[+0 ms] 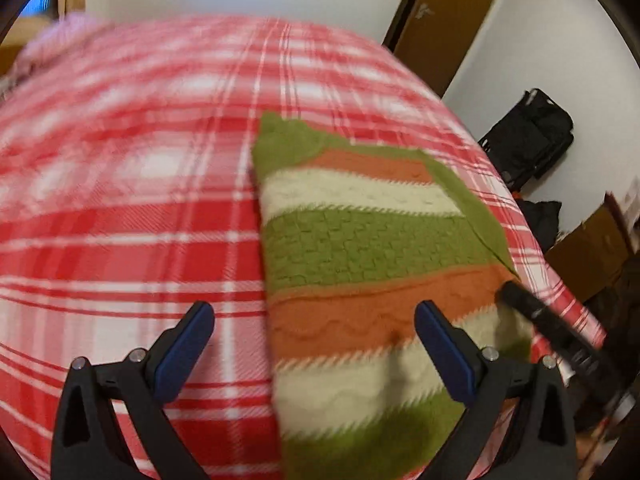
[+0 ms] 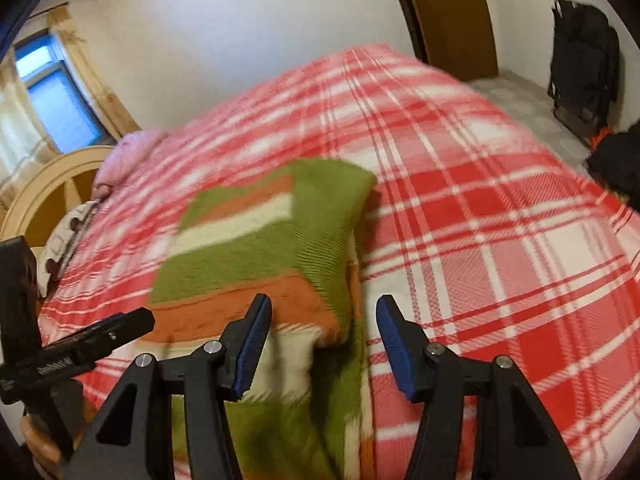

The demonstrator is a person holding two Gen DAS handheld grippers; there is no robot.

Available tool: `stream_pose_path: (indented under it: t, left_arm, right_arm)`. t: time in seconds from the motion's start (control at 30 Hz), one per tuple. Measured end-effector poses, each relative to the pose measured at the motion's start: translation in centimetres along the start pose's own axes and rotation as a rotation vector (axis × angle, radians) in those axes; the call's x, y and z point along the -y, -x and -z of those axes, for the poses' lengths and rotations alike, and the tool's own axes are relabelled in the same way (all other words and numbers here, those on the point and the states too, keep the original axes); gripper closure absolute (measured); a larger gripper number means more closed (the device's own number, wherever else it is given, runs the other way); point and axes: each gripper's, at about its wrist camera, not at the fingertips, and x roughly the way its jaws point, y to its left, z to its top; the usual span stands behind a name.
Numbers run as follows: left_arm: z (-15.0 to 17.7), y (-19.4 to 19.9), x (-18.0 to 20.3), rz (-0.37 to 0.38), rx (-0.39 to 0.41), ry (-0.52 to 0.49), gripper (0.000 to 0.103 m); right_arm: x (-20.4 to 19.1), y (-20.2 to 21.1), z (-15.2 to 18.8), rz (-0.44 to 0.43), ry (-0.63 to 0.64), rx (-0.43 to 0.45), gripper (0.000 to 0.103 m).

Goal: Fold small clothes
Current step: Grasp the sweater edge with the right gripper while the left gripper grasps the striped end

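With both the left gripper [image 1: 314, 354] and right gripper [image 2: 324, 346] standing open and empty, I judged each should pinch one near corner of the striped sweater [image 1: 372, 264], lying at twelve o'clock on the plaid bedspread [image 1: 120, 200], before folding evenly.

Motion-blurred plaid blanket [image 1: 120, 168], striped sweater [image 1: 360, 248] — near end cut off by frame, far edge smeared

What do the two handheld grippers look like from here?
Both match: the left gripper and right gripper have black plastic finger arms with triangular cut-outs, silver pivot bolts and dark blue pads. No cables or sleeves show.
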Motion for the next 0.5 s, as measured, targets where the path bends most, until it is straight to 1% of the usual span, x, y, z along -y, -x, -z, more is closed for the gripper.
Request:
stream_pose_path:
  t: [0.03,0.07,0.1,0.13,0.2,0.3,0.4,0.5]
  left_arm:
    - [-0.1,-0.9,-0.2,0.020,-0.030,0.024,0.007]
    - [0.0,-1.8,-0.3,0.034,-0.057,0.044,0.012]
    - [0.1,-2.2,-0.3,0.045,-0.070,0.055,0.013]
    - [0.3,-2.5,-0.3,0.064,-0.074,0.067,0.013]
    - [0.5,-2.5,-0.2,0.066,-0.048,0.059,0.013]
    - [0.4,-2.6,0.4,0.070,-0.044,0.040,0.013]
    - [0.1,-3.0,0.6,0.077,-0.042,0.043,0.013]
    - [-0.2,-3.4,0.9,0.058,-0.032,0.036,0.015]
  right_arm:
    - [0.4,-0.7,0.1,-0.029,-0.021,-0.008,0.047]
    - [1.0,-1.2,0.2,-0.065,-0.043,-0.015,0.047]
    - [1.3,-1.5,0.3,-0.085,-0.054,-0.018,0.047]
    - [1.6,-1.8,0.4,-0.120,-0.069,-0.019,0.047]
    - [2.0,-2.3,0.3,-0.172,-0.060,-0.022,0.047]
    - [1.9,-2.9,-0.3,-0.196,-0.040,-0.035,0.047]
    - [2.5,-3.7,-0.9,-0.224,-0.082,-0.040,0.046]
    - [1.6,-4.3,-1.1,-0.205,-0.038,-0.040,0.042]
